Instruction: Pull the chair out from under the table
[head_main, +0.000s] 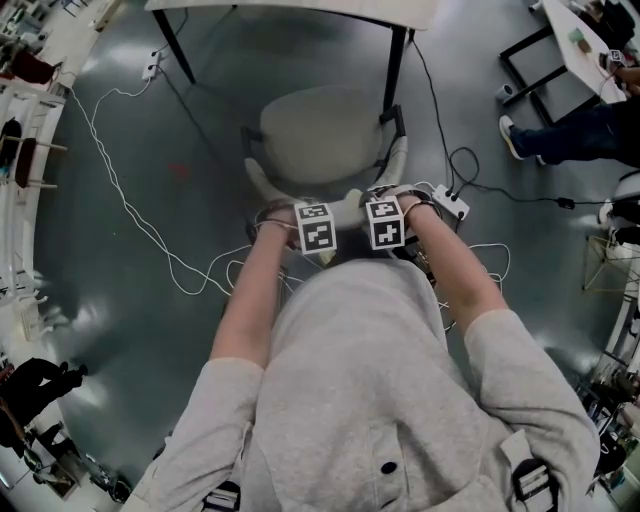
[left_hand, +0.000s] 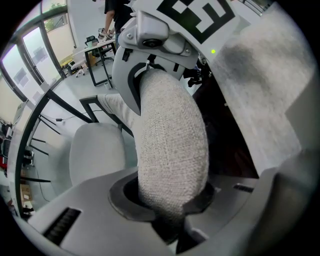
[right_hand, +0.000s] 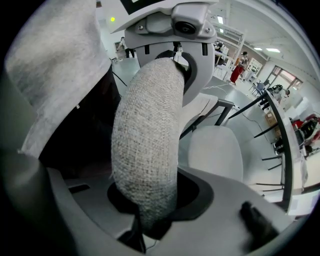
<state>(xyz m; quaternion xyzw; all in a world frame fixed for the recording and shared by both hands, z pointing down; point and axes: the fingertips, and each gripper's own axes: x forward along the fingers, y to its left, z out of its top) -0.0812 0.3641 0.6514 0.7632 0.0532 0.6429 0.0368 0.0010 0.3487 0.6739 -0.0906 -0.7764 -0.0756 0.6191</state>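
Two grippers, both clamped on the chair (head_main: 320, 135) at its backrest (head_main: 262, 185). Your left gripper (head_main: 312, 235) & right gripper (head_main: 388, 228) sit side by side, close together, at the middle of that curved grey-fabric top edge, both pointing steeply down.

Left gripper view: the padded backrest (left_hand: 170, 140) runs btwn the jaws of your left gripper (left_hand: 170, 200), which press on it from each side. The right gripper (left_hand: 150, 35) shows farther along the same edge. Right gripper view, same story: the right gripper (right_hand: 150, 200) pinches the backrest (right_hand: 145, 135), w/ the left gripper (right_hand: 185, 25) farther along.

Chair position: the seat (head_main: 320, 120) lies on the far side of the backrest, toward the white table (head_main: 300, 8). The seat shows whole, on the near side of the tabletop's edge. The table's right leg (head_main: 396, 65) stands just beside the chair's far right corner; the left leg (head_main: 175, 45) is well apart to the left.

On the grey floor (head_main: 120, 120), a white cable (head_main: 130, 210) loops on the left & a power strip (head_main: 450, 203) lies just right of your right wrist. Far right: another person's leg (head_main: 575, 135) & shoe (head_main: 510, 135).
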